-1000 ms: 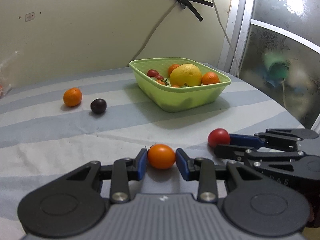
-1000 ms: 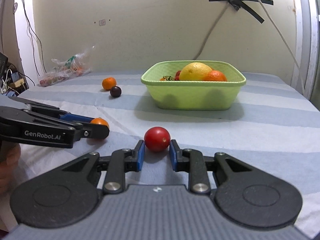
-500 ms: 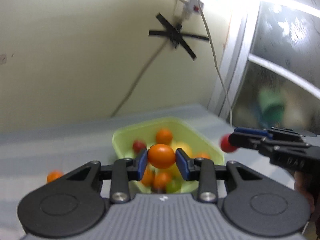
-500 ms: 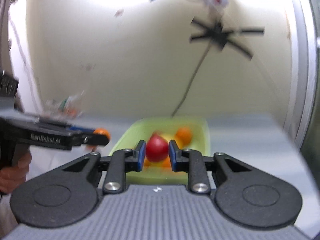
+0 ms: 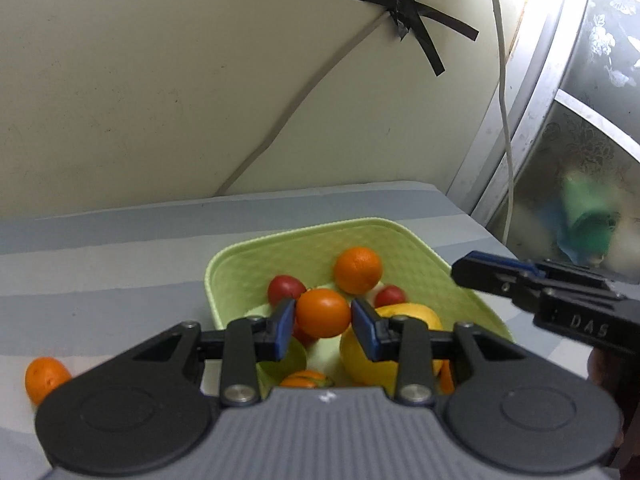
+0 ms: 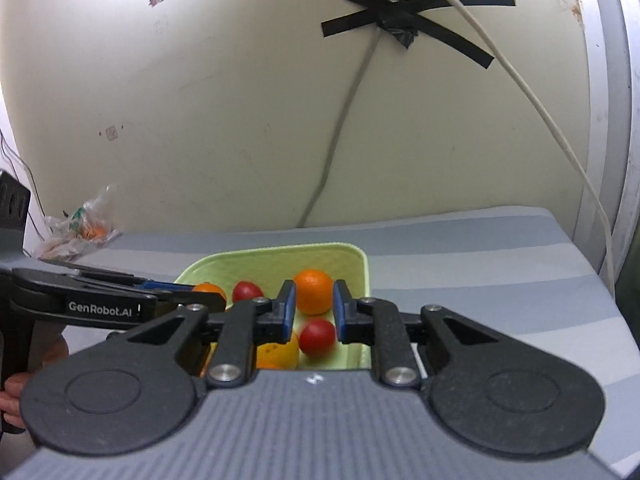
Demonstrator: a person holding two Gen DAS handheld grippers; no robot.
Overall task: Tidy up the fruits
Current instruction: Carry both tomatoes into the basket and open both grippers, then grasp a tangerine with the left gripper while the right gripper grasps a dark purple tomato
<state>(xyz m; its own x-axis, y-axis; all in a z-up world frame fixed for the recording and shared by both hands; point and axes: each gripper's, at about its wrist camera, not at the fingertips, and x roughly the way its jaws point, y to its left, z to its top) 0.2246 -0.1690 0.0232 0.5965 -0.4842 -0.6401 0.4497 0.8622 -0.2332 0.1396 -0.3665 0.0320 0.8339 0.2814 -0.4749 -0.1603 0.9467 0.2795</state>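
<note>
The left tool (image 5: 323, 325) pinches an orange tomato (image 5: 323, 313) above the green basket (image 5: 240, 264), so open gently down low; the right tool (image 6: 314, 316) gapes empty.

Left hand-held gripper (image 5: 323, 317) clamped, right hand-held gripper (image 6: 314, 311) spread.

Basket (image 5: 224, 276) sits on the table (image 5: 100, 248) near its far edge, fruit inside. One orange (image 5: 45, 378) lies on the table left of it.
</note>
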